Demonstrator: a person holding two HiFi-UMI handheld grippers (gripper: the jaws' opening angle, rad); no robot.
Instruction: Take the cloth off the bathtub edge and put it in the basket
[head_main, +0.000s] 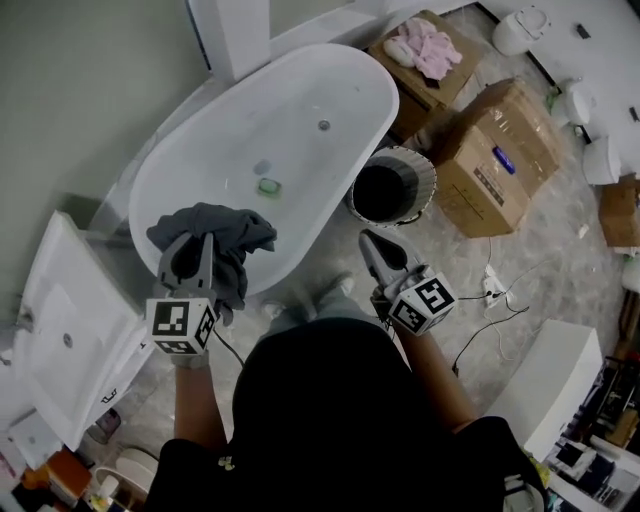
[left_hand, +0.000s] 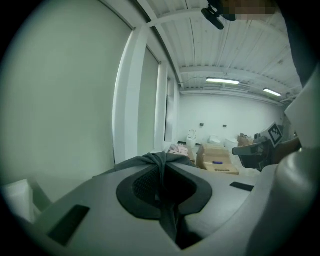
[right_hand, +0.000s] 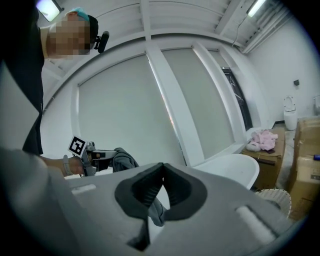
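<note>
Left gripper (head_main: 196, 243) clamps cloth (head_main: 228, 226) above bathtub (head_main: 141, 180) edge (basket (head_main: 426, 166) just beside tub); right gripper (head_main: 369, 239) jaws together, empty

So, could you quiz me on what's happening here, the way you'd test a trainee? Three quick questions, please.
1. Which gripper holds the dark grey cloth?
A) left gripper
B) right gripper
C) neither

2. Fill in the missing word: the basket stands on the floor between the bathtub and a cardboard ___.

3. True or false: the cloth already lies in the basket.

Key
1. A. The left gripper is shut on the cloth.
2. box
3. False. The cloth hangs from the left gripper, near the bathtub's edge.
</note>
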